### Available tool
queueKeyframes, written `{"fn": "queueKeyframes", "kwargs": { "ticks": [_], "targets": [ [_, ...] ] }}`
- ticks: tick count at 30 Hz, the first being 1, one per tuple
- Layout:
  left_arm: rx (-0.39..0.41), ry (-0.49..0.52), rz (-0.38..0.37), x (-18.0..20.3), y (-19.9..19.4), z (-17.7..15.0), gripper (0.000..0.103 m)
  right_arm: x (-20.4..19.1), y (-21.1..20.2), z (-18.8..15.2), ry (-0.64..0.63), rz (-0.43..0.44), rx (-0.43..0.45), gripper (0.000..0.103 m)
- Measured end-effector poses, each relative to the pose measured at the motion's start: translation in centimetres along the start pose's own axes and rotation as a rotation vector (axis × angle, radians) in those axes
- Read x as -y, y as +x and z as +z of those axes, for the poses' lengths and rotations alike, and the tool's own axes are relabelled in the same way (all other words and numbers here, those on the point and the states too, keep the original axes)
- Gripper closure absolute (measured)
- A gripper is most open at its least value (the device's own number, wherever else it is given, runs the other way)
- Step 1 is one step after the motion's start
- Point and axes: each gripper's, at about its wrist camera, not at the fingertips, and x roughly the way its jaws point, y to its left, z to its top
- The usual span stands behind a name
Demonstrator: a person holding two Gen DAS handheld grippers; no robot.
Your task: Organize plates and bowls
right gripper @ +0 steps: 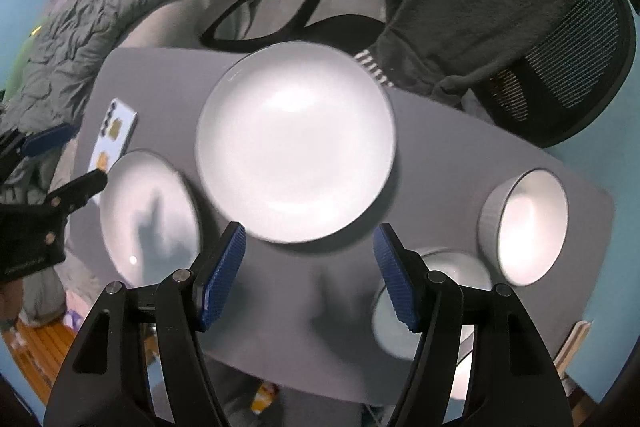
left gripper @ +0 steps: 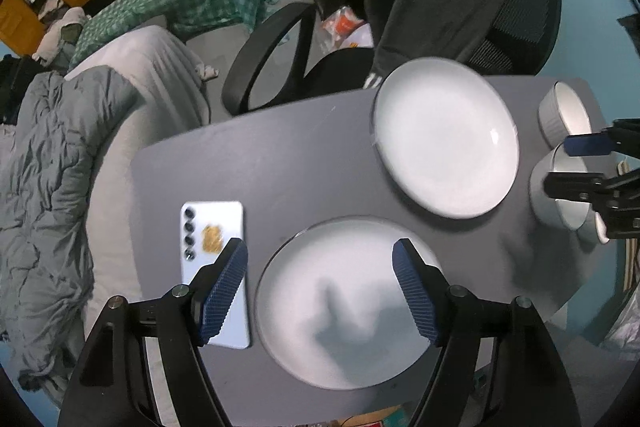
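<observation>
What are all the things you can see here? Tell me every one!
plates: 2, white, side by side on the table, the other nearer the phone
bowls: at least 2, white, table's right end, second beside it
phone: 1, pale blue, face down, left of the plates
table: 1, grey
chair: 1, black mesh, behind the table, dark grey garment draped on it
bedding: grey, left of the table
left gripper: open, above the near plate
right gripper: open, above the table, holding nothing
</observation>
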Motion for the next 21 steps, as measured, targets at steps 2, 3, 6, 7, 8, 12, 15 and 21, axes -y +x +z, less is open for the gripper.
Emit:
{"fn": "queueKeyframes", "kwargs": {
  "ticks": [2,3,6,7,8,12,15,21],
  "targets": [
    [-0.011,-0.010,-0.001,-0.9,0.5,-0.9,0.027,-0.9,0.1,-0.7,-0.008,0.008,-0.006,0.037],
    [-0.019,-0.017,-0.001,-1.4,0.7,-1.3,0.027,-1.5,0.2,-1.1,-0.014,0.008,-0.009,0.037],
    [-0.036,-0.045,-0.011,-2.9,1.6,-2.6,0.027,-2.7,0.7,-2.1,-0.024,0.009,-0.015,0.037],
    [-0.042,-0.057,-0.010,-3.2,2.0,-3.1,0.027,-3.1,1.0,-2.4,-0.026,0.012,-0.020,0.037],
    [-0.051,-0.071,-0.012,-3.7,2.3,-3.5,0.027,-3.4,1.2,-2.7,-0.025,0.016,-0.025,0.037],
    [-0.071,-0.103,-0.031,-5.0,3.5,-4.8,0.027,-4.6,2.8,-3.5,-0.012,0.036,-0.041,0.037],
    [-0.085,-0.109,-0.035,-5.6,4.4,-5.4,0.027,-5.3,3.9,-3.8,0.014,0.065,-0.048,0.037],
    [-0.096,-0.113,-0.061,-6.0,5.9,-5.8,0.027,-6.5,6.4,-4.1,0.059,0.113,-0.050,0.037]
  ]
}}
